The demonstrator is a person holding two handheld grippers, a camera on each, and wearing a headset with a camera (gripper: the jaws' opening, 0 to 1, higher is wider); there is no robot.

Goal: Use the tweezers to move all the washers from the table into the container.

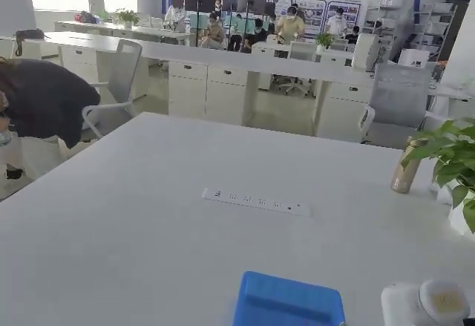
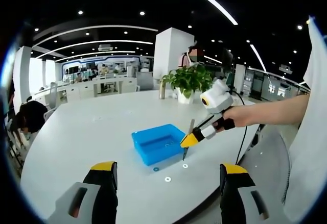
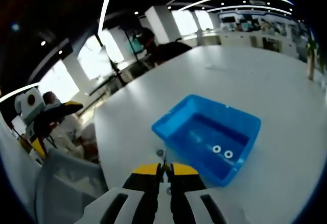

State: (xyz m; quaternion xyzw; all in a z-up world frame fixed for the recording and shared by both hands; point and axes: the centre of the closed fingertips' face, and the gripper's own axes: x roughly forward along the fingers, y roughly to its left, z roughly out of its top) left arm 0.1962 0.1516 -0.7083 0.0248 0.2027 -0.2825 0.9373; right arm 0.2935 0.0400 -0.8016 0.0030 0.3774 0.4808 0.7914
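Your right gripper point(image 3: 166, 170) had its jaws pressed together on the tweezers point(image 2: 184, 152), whose tips pointed down at the table point(image 2: 92, 147) just beside the blue container point(image 2: 156, 142). Your left gripper point(image 2: 168, 168) hung with its jaws wide apart and held nothing. Three washers point(image 2: 167, 179) lay loose between the container and the table's near edge, and two more sat inside the container. The step in hand looked to be picking up the washer nearest the tips. You would have done best to lower the tips slowly, with one through the hole or one on each side of the rim. A gentle squeeze would probably have kept the ring from flicking off the edge. Lifting it just clear of the container's wall should have been enough before letting go over the middle.
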